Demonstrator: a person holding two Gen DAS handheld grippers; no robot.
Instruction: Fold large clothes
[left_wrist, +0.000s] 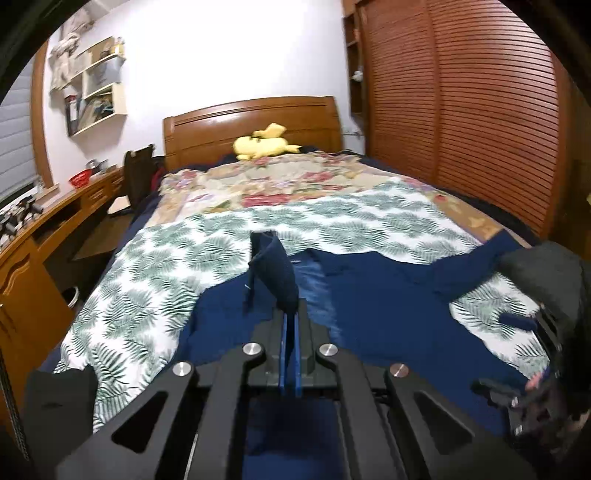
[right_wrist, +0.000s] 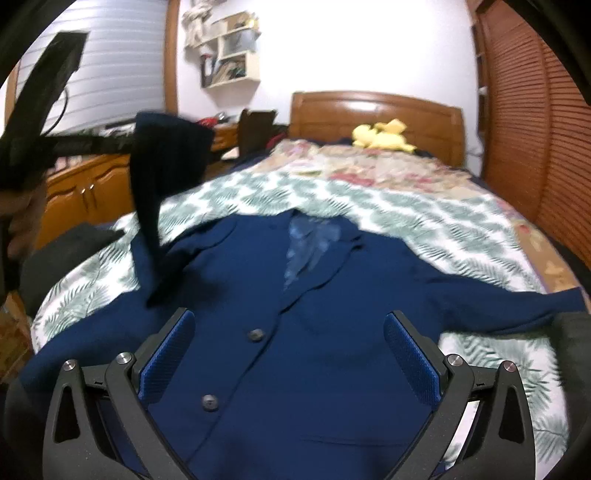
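Observation:
A navy blue jacket (right_wrist: 332, 314) lies face up on the bed, buttons showing, its right sleeve (right_wrist: 517, 299) stretched out to the right. My left gripper (left_wrist: 290, 314) is shut on the jacket's left sleeve (left_wrist: 275, 273) and holds it lifted above the jacket; the raised sleeve (right_wrist: 155, 192) hangs at the left in the right wrist view. My right gripper (right_wrist: 290, 354) is open and empty, low over the jacket's buttoned front. It also shows at the right edge of the left wrist view (left_wrist: 535, 369).
The bed has a leaf-patterned sheet (left_wrist: 155, 280) and a floral blanket (left_wrist: 280, 181) behind it. A yellow plush toy (left_wrist: 264, 144) lies by the wooden headboard (left_wrist: 251, 125). A wooden desk (left_wrist: 44, 229) runs along the left, a slatted wardrobe (left_wrist: 480, 110) on the right.

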